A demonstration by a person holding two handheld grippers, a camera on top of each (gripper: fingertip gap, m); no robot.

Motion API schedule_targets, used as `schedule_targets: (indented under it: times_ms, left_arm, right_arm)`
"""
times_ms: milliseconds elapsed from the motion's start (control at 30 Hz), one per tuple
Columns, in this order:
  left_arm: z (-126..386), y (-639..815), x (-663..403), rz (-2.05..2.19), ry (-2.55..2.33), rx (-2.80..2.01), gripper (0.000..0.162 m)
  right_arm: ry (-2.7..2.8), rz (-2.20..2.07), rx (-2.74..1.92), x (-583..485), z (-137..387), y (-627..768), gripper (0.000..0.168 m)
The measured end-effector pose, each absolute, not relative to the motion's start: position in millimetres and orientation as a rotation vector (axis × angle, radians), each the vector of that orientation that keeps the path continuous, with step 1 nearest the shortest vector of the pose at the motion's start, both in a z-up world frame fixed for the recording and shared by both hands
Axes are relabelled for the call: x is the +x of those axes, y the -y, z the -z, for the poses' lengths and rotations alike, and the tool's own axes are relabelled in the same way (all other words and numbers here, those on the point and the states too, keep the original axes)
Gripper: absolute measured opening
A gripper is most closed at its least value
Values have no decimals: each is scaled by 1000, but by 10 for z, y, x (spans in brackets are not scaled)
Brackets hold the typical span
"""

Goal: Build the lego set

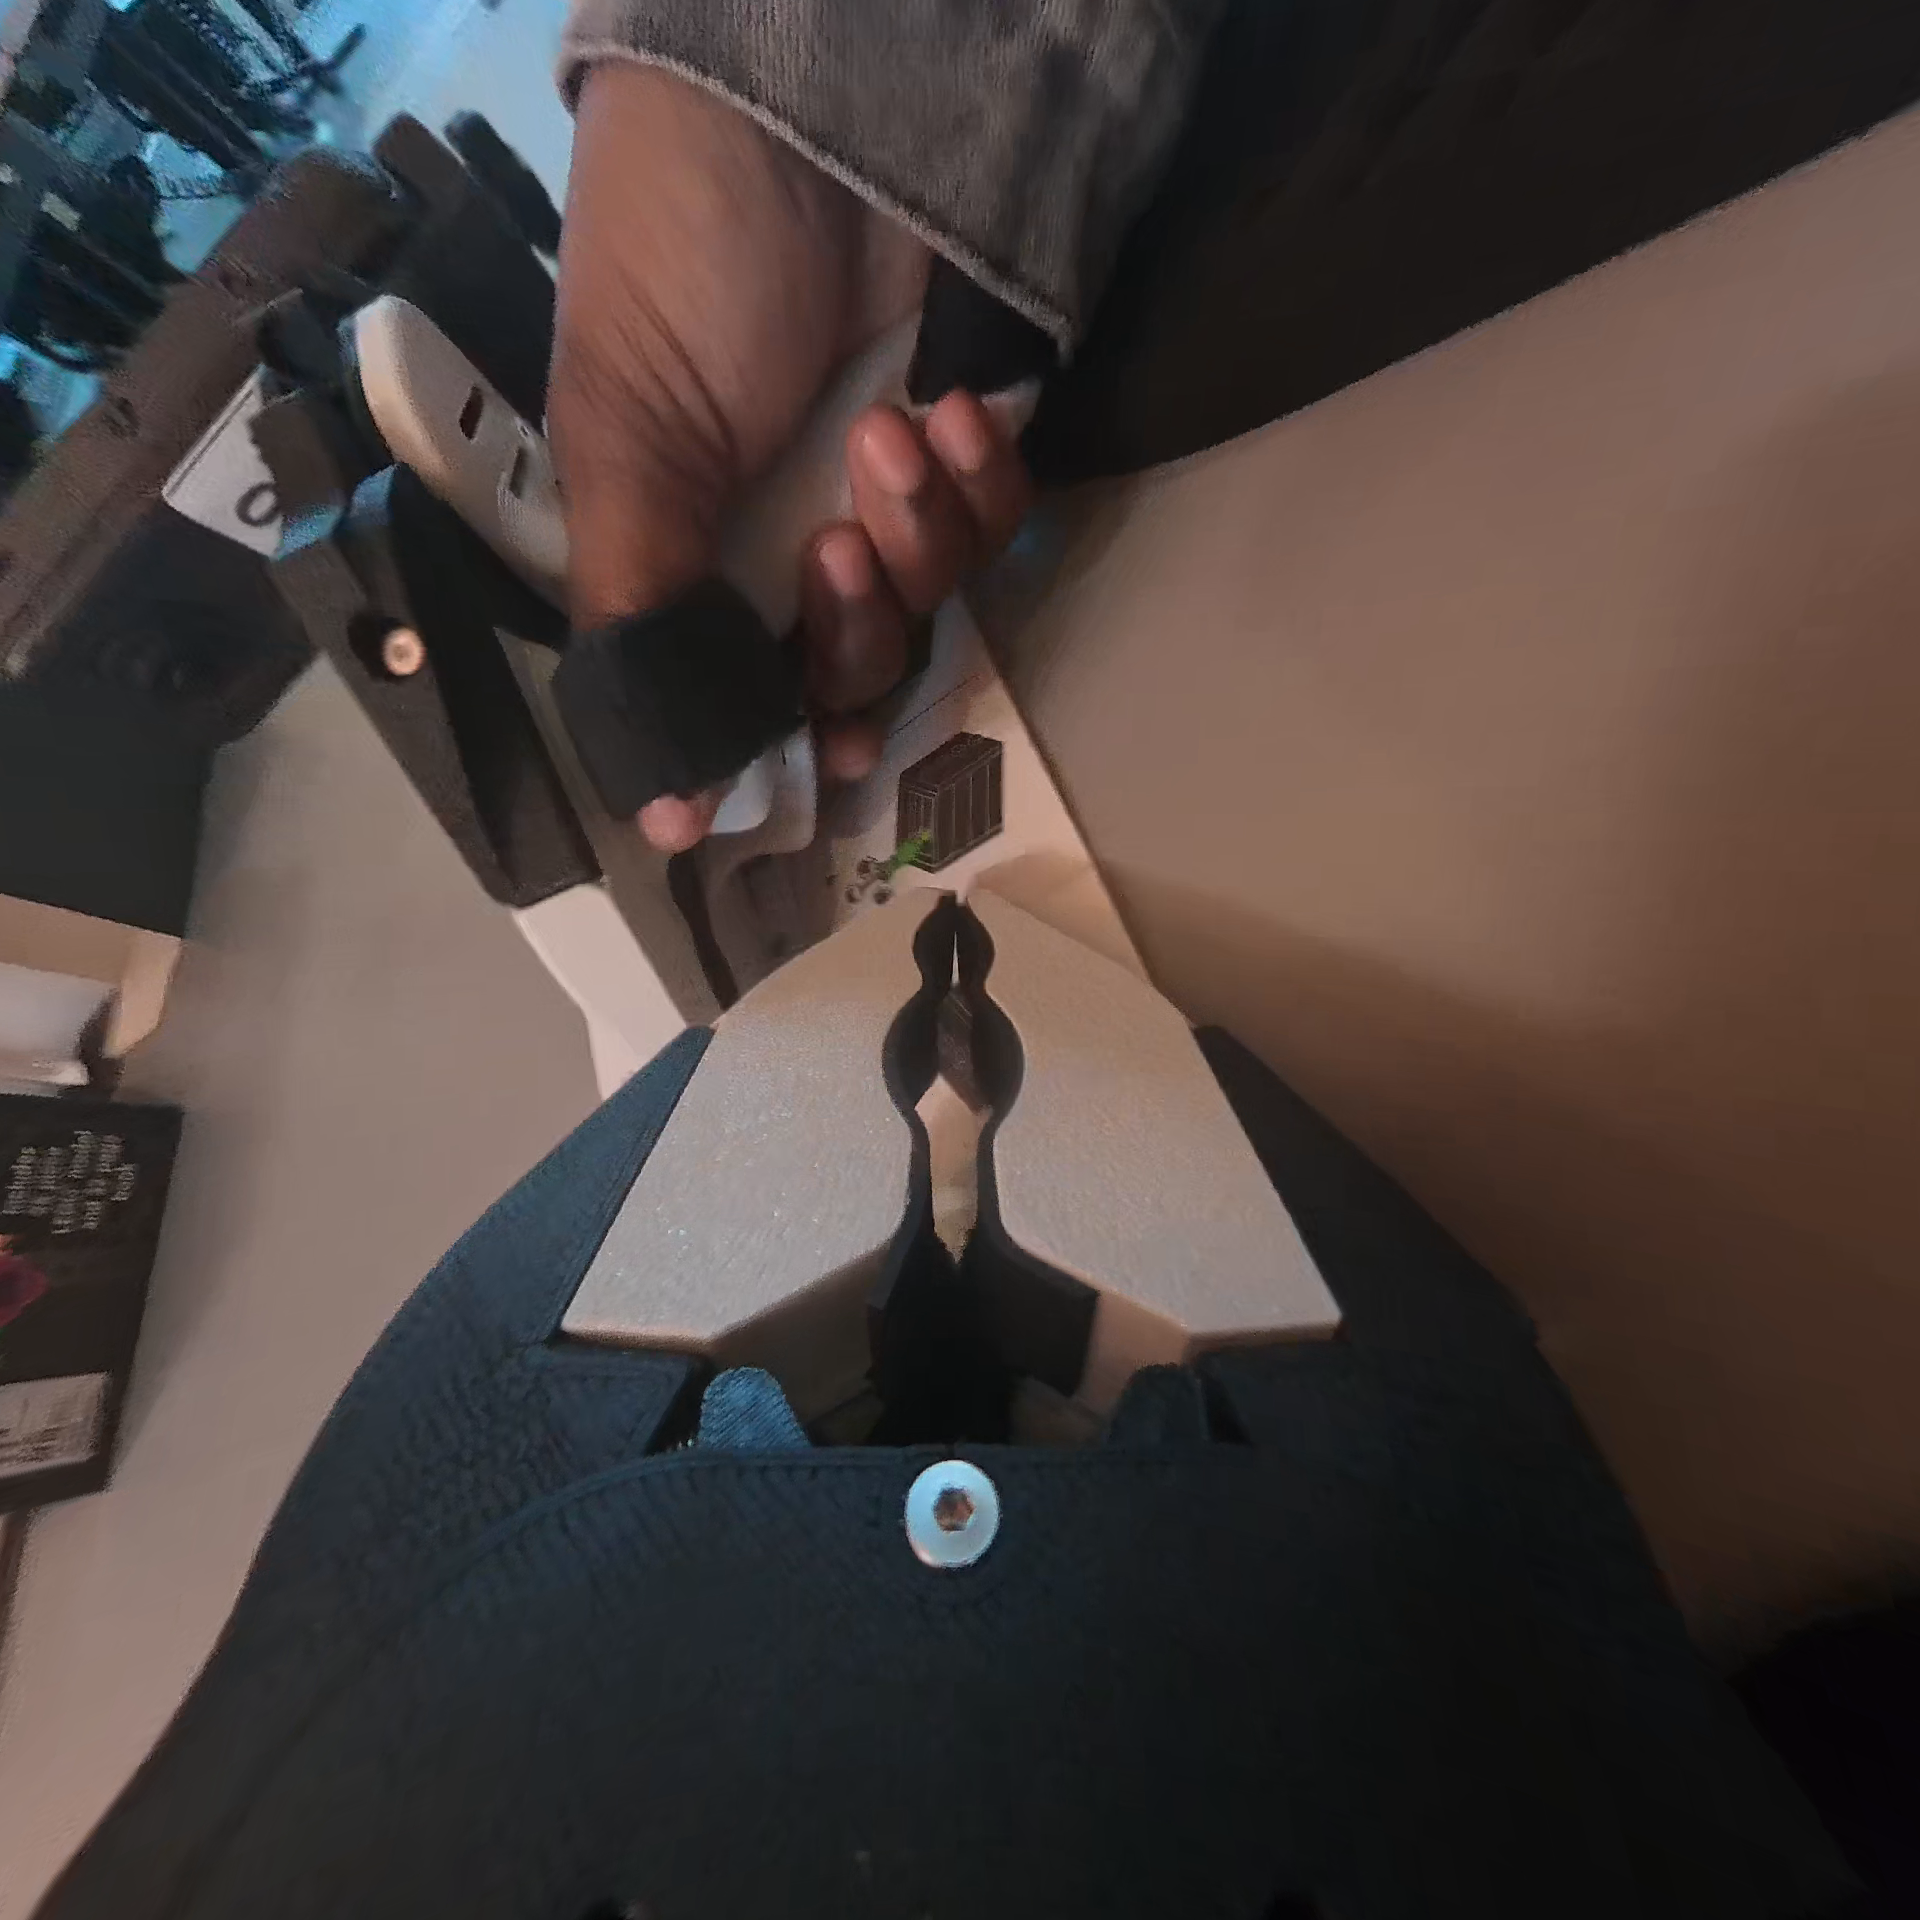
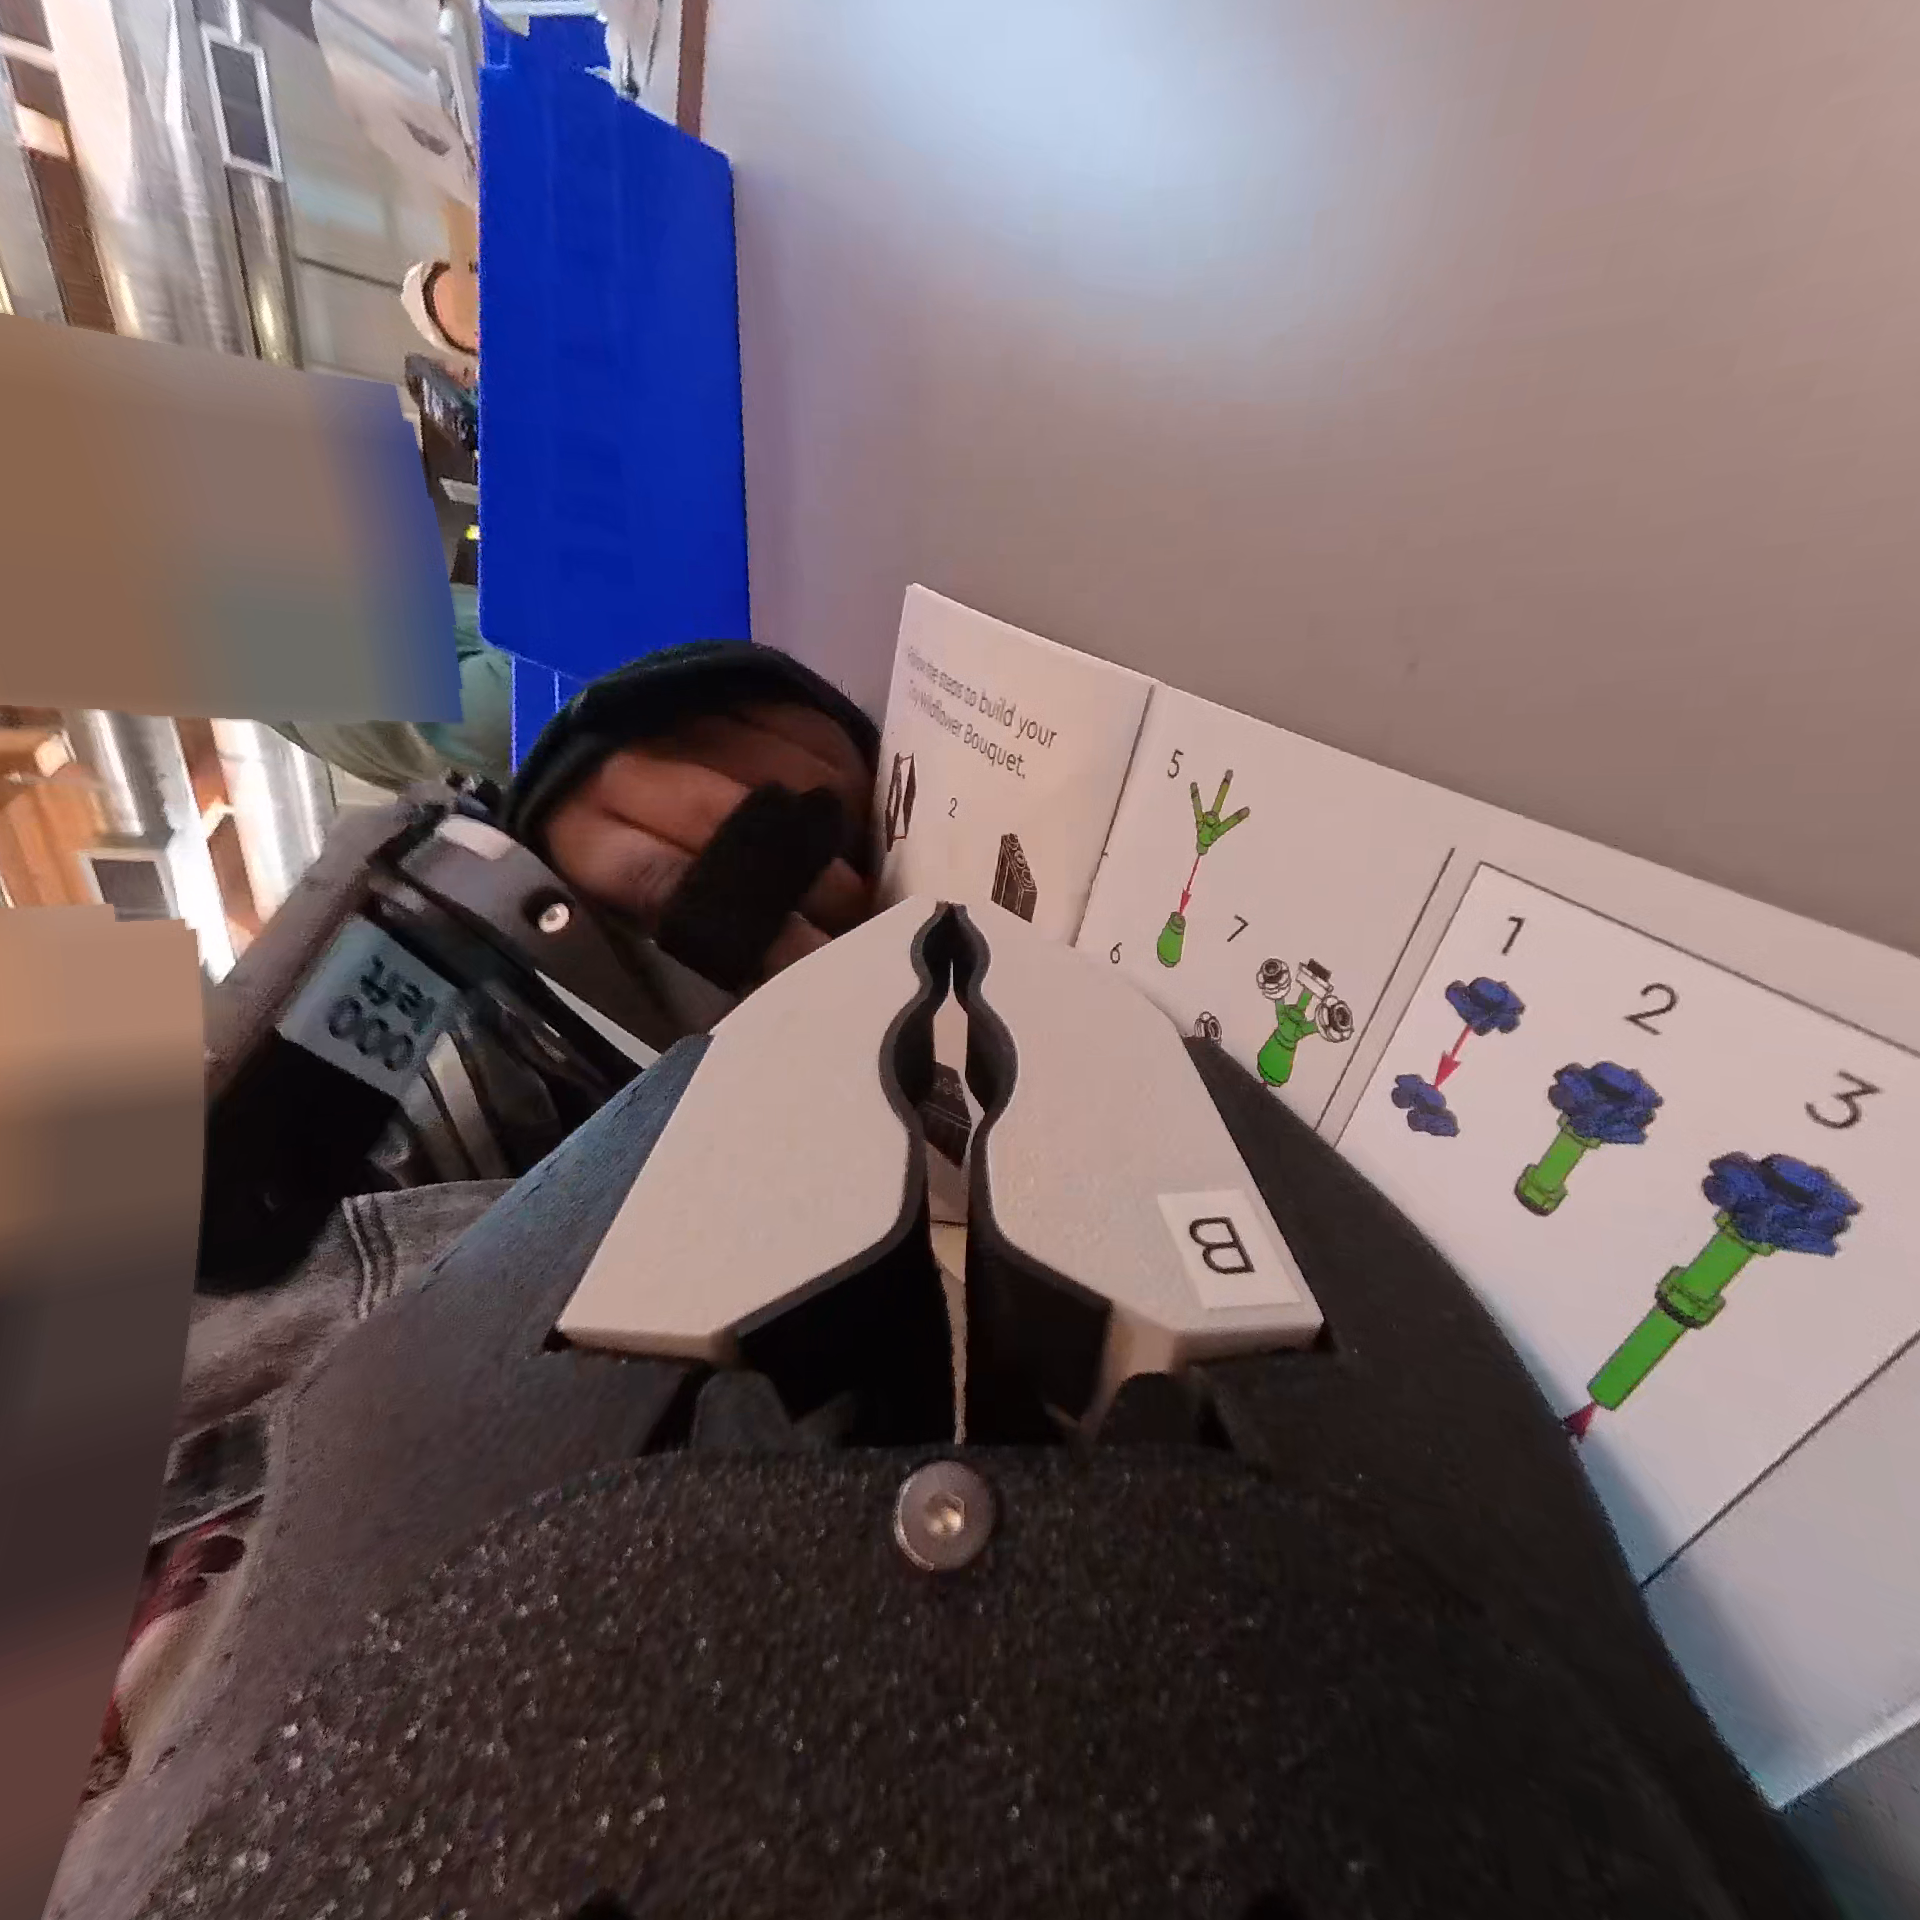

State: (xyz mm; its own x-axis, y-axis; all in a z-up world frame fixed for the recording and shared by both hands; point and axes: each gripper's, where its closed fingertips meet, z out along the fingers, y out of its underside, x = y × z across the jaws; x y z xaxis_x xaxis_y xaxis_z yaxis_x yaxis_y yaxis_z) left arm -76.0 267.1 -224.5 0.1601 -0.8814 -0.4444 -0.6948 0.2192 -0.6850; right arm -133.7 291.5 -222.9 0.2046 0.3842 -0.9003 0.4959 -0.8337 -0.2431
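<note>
The instruction sheet (image 2: pixel 1538 1091) for the lego set is off the table and held up in the air between the two tools, its printed face with the blue flowers and green stems spreading to the right in the right wrist view. No loose bricks show in either view, so I'd say building proper has not begun; this looks like unfolding or reading the sheet.

The risk, as I judge it, is the paper itself. Two hard pinches close together on a thin folded sheet could tear it at the crease if the hands pull apart, or let it slip and flop if one pinch loosens.

The right gripper (image 2: pixel 951 961) has its tips pressed together on the near edge of the sheet. The left gripper (image 1: pixel 951 930) is likewise closed to a sliver at the tips, which meet the sheet's edge; it appears to be pinching the paper, though blur makes that contact less sure. Farther off, a hand (image 1: pixel 727 416) grips the other tool's handle, and a dark box (image 1: pixel 73 1299) lies on the pale table (image 1: pixel 343 1039) at left.
</note>
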Motion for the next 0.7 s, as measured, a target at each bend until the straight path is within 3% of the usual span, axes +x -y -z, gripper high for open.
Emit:
schedule_targets:
  times_ms: [167, 433, 700]
  left_arm:
    - [1581, -3108, -1192, 665, -912, -1718, 0]
    - [2273, -3321, -1307, 885, -723, -2297, 1]
    - [2305, -3318, -1368, 582, -853, -2221, 1]
  right_arm:
    - [-1061, 1718, 2341, -1299, 2233, -2883, 0]
    - [-1200, 1695, 2266, -1437, 2227, -2916, 0]
    - [-961, 1586, 2210, -1411, 2218, -2875, 0]
